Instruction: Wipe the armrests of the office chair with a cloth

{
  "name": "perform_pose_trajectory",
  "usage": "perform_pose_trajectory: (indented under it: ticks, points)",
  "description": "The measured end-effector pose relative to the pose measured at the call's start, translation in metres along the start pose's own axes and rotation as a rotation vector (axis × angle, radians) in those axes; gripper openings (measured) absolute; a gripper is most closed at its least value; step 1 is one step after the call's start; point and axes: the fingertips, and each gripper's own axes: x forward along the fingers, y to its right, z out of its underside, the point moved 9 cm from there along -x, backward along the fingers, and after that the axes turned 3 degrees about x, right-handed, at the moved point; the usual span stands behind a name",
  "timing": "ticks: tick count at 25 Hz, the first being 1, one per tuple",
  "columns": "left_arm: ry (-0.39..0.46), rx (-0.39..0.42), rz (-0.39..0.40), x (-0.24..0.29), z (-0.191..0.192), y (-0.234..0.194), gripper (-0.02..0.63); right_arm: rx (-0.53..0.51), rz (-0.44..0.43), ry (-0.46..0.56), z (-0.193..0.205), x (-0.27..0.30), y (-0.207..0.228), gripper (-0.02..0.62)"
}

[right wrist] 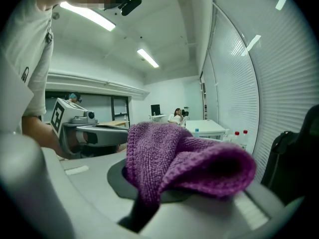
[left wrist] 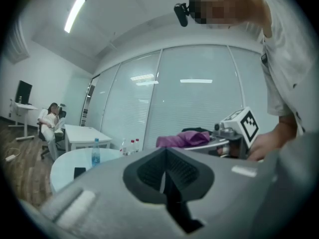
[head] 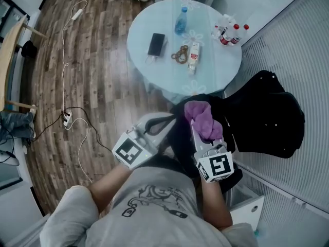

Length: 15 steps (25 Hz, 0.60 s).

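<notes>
In the head view my right gripper is shut on a bunched purple cloth, which hides its fingertips. The right gripper view has the cloth draped over the closed jaws of that gripper. The black office chair stands just right of it, against the ribbed wall, and shows as a dark edge in the right gripper view. I cannot make out its armrests. My left gripper is held level beside the right one, shut with nothing in it. From there the cloth shows to the right.
A round glass table ahead carries a phone, a blue bottle and red-capped bottles. A white cable trails over the wooden floor on the left. A person sits far off beside a white desk.
</notes>
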Motion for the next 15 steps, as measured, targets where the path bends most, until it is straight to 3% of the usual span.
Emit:
perform_pose_trajectory:
  ticks: [8, 15]
  points:
    - [0.073, 0.036, 0.048, -0.006, -0.077, 0.034, 0.002, -0.05, -0.001, 0.071, -0.063, -0.052, -0.023, 0.029]
    - [0.096, 0.074, 0.072, -0.018, -0.112, 0.06, 0.002, -0.041, -0.03, 0.099, -0.091, -0.082, -0.043, 0.029]
